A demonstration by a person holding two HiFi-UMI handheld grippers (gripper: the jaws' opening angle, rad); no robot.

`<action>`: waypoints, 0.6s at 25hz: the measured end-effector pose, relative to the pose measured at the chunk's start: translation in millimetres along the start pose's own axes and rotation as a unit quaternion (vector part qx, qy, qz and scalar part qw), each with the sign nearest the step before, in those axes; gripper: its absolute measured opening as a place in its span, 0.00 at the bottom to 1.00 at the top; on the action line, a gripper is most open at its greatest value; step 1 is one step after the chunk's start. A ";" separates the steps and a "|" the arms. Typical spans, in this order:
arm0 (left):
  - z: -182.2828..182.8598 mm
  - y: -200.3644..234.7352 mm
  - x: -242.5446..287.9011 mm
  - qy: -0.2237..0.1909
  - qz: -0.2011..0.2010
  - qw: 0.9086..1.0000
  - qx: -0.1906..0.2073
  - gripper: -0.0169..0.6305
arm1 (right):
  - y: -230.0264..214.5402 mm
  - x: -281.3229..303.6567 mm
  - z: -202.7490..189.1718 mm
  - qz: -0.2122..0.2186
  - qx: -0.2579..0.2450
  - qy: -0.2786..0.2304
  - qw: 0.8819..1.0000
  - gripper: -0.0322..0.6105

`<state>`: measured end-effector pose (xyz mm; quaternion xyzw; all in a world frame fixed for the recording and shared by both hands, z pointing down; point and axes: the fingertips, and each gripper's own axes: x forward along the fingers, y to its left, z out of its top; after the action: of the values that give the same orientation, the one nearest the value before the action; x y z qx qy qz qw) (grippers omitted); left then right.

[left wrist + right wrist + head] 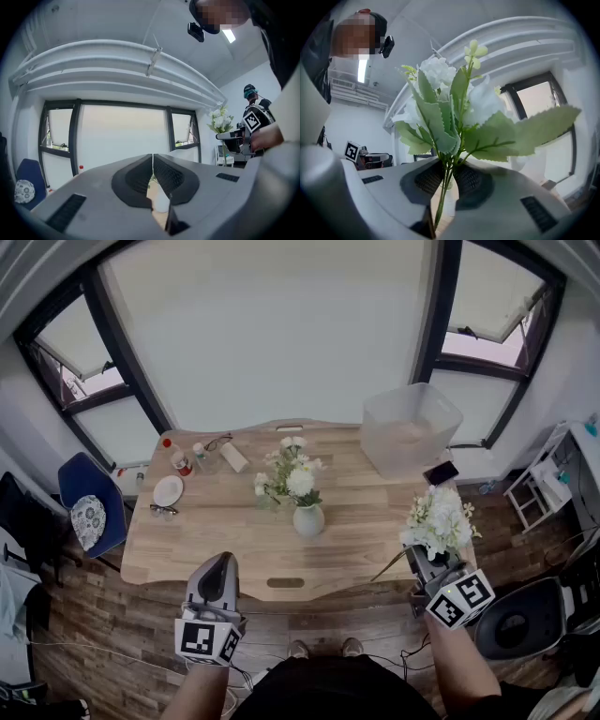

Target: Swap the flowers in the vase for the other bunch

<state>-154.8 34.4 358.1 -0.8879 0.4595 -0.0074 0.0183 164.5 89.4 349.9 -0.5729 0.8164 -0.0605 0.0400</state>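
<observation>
A small white vase point(308, 519) stands on the wooden table point(234, 549) near its middle, with a bunch of white flowers and green leaves point(292, 478) in it. My right gripper point(419, 563) hangs off the table's front right corner, shut on the stems of a second white bunch point(437, 519). In the right gripper view those stems run between the pads and the blooms point(454, 105) fill the frame. My left gripper point(221, 570) is held level at the table's front edge, shut with nothing in it point(152, 164); the vase point(161, 202) peeks from behind its jaws.
A clear plastic bin point(411, 427) stands at the table's back right, with a dark phone point(441, 472) in front of it. At the back left are a red-capped bottle point(176, 457), a white plate point(168, 490) and glasses point(162, 511). A blue chair point(87, 510) stands left of the table.
</observation>
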 end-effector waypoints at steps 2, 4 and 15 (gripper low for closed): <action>-0.7 3.0 1.3 0.003 -0.001 1.000 -0.005 0.04 | 3.0 3.2 -0.5 0.000 -0.001 0.000 1.000 0.17; -2.8 4.4 2.9 0.007 -0.005 1.000 -0.006 0.04 | 6.3 5.4 -1.9 -0.002 -0.002 0.002 1.000 0.17; -12.4 8.1 25.5 -0.014 -0.085 0.996 -0.027 0.04 | 23.5 9.0 6.3 -0.039 0.010 -0.023 0.999 0.17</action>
<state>-147.0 8.6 370.0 -0.9241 0.3819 0.0159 -0.0002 140.4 88.5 340.3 -0.6049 0.7918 -0.0569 0.0625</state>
